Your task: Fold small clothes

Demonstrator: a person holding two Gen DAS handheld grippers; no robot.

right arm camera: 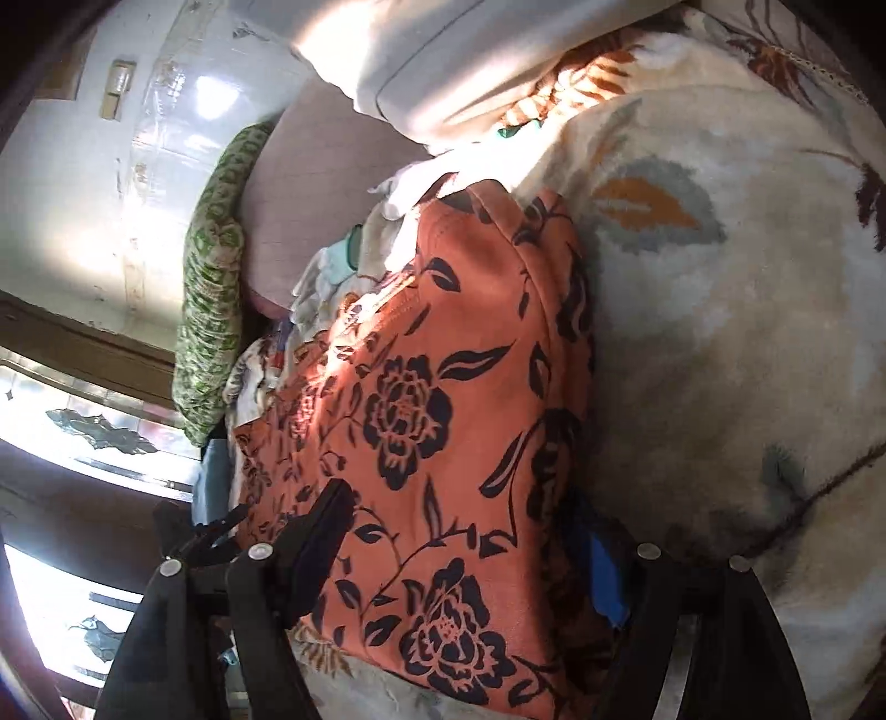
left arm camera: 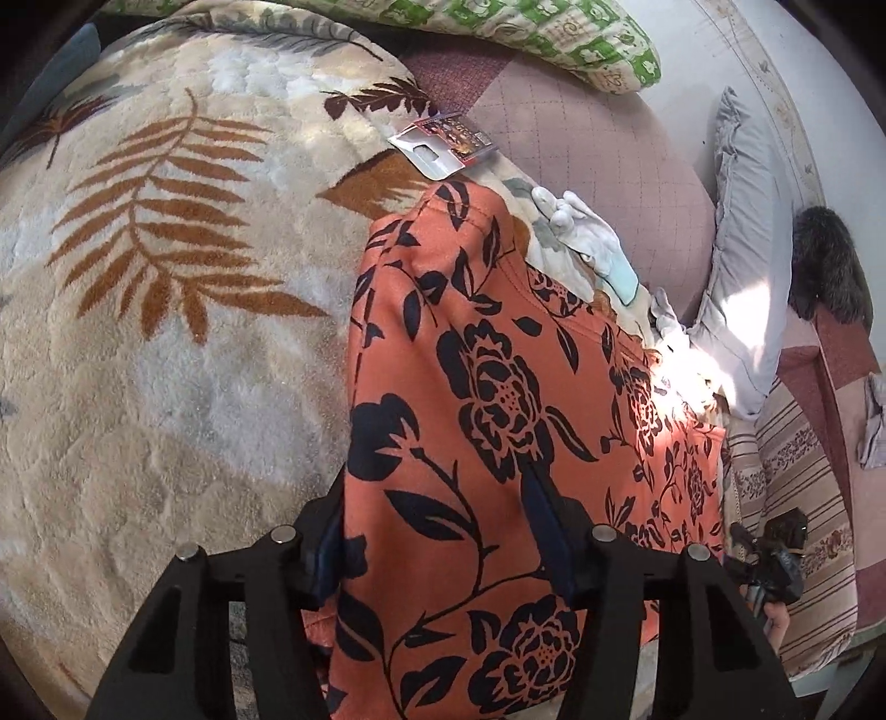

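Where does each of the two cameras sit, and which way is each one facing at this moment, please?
Left wrist: sits on the left gripper, looking down along its fingers at the orange floral garment on a leaf-patterned blanket; both fingers show, and at the right edge the other gripper.
Right wrist: sits on the right gripper, looking down at the same garment, with a window behind; both fingers show.
Shared: the garment, the blanket and the green patterned pillow.

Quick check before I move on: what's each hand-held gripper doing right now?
Left hand-held gripper: part open, orange floral garment between its fingers, grip cannot be told.
Right hand-held gripper: wide open, straddling the same garment, not pinching.
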